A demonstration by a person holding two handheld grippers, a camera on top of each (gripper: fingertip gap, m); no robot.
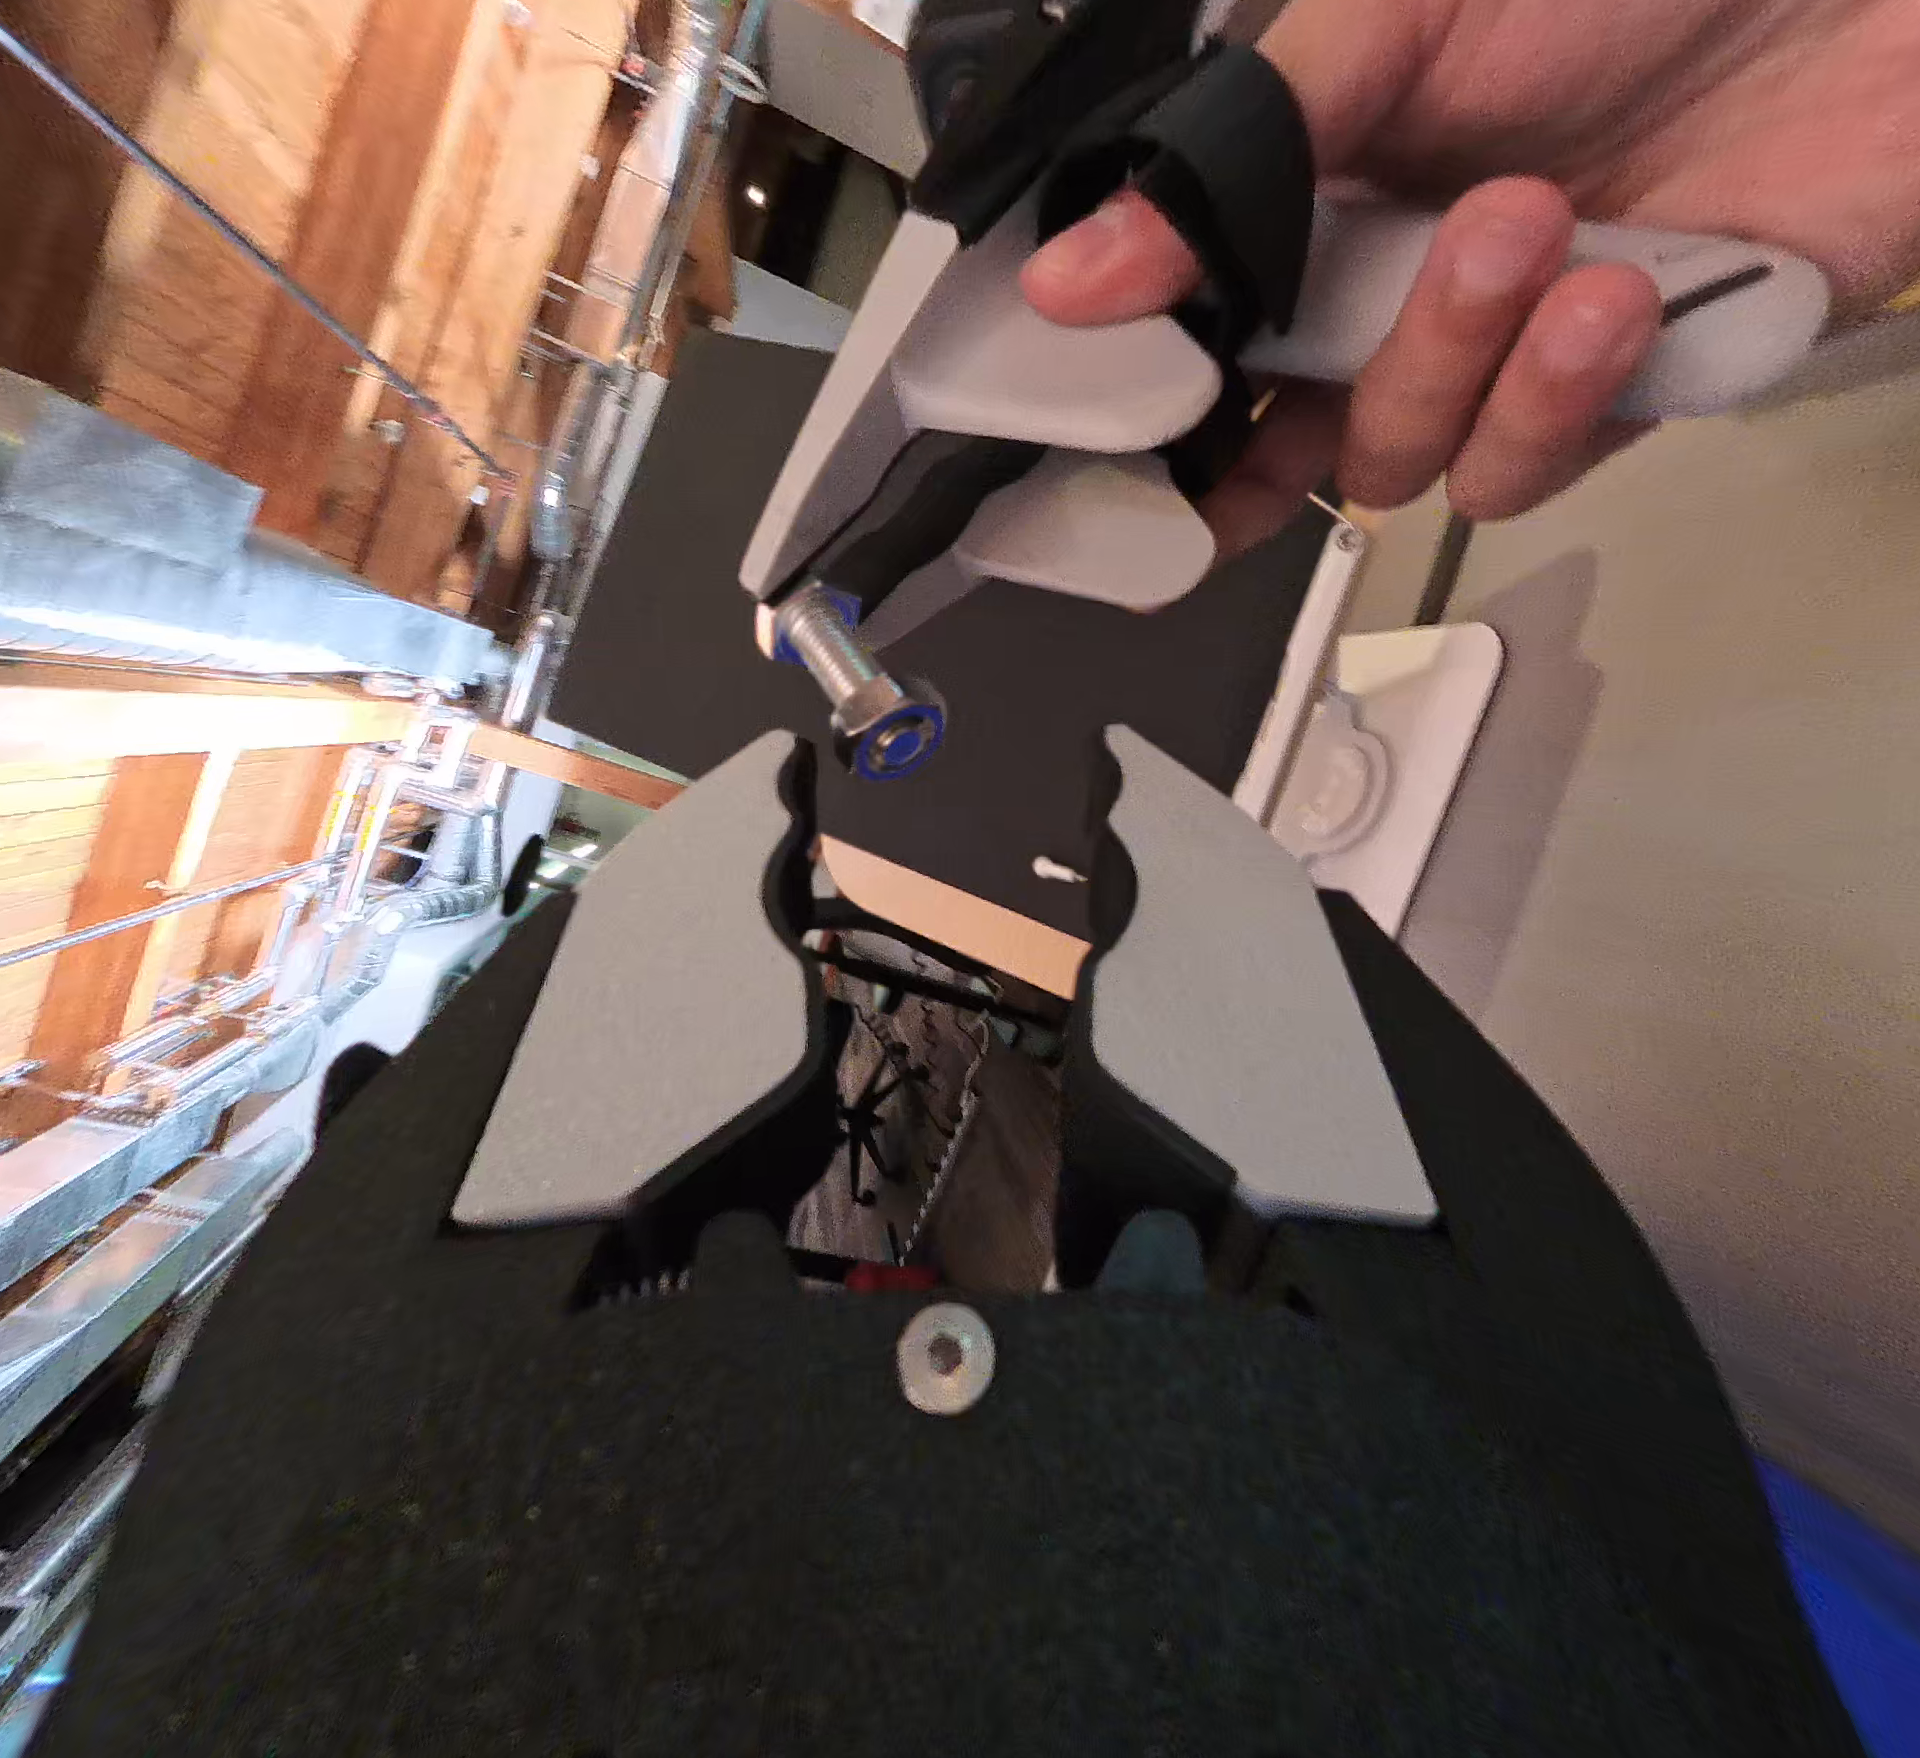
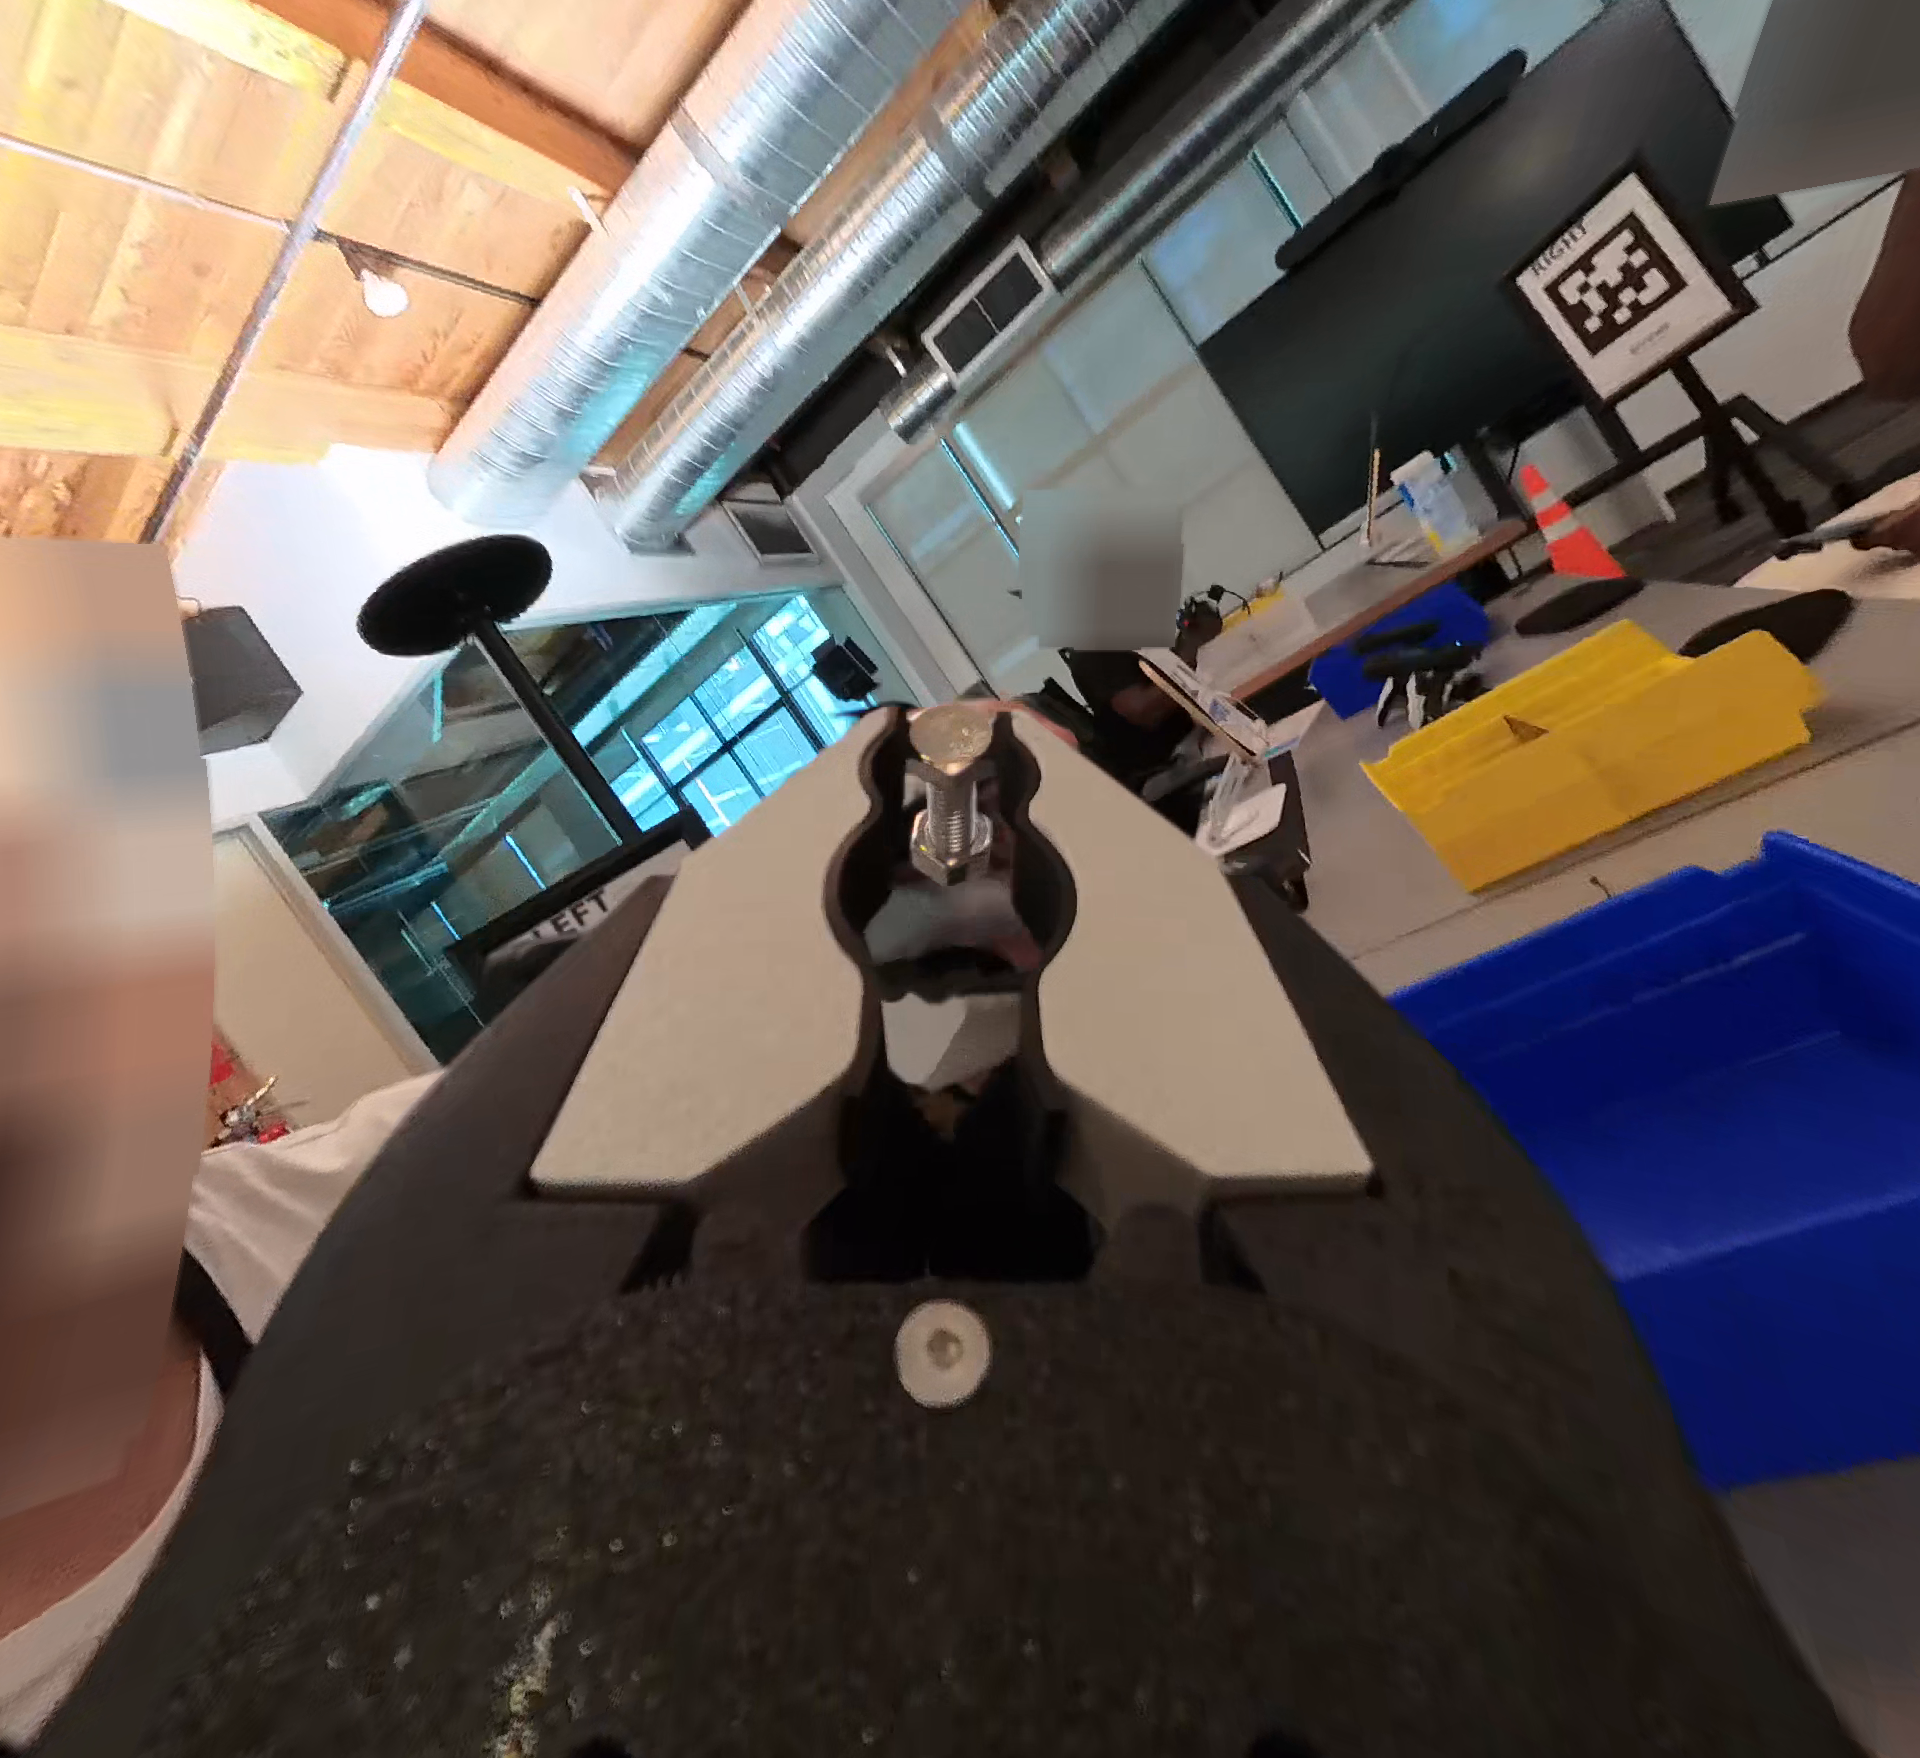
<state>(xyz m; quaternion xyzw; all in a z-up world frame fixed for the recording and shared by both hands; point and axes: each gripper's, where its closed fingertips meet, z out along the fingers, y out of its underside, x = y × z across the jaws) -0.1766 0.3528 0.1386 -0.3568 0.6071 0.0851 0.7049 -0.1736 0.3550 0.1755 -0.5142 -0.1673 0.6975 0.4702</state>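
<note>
The right gripper (image 2: 951, 721) is pinching a bolt (image 2: 948, 794). Its fingers are closing on the bolt from both sides, and a nut (image 2: 943, 851) is sitting on the thread in the gap between them. In the left wrist view the same bolt (image 1: 847, 669) is jutting out past the right gripper's (image 1: 800, 607) tips. Its free end, ringed in blue, is pointing toward the left fingers. A hand (image 1: 1507, 202) is gripping the right gripper's handle.

The left gripper (image 1: 945, 752) is holding nothing. Its fingers are standing spread, and the bolt's free end is hanging just ahead of the left-hand tip, apart from it. Beyond the tips a black board (image 1: 1039, 804) with a pale edge is lying, and a white tray (image 1: 1403, 773) is sitting to the right of the fingers.

Counting: two grippers, one bolt, one nut, one hand. To the right of the right fingers, two blue bins are showing, one near (image 2: 1714, 1137) and one far (image 2: 1392, 654), with one yellow bin (image 2: 1579, 763) between them and one orange cone (image 2: 1564, 529) farther off.
</note>
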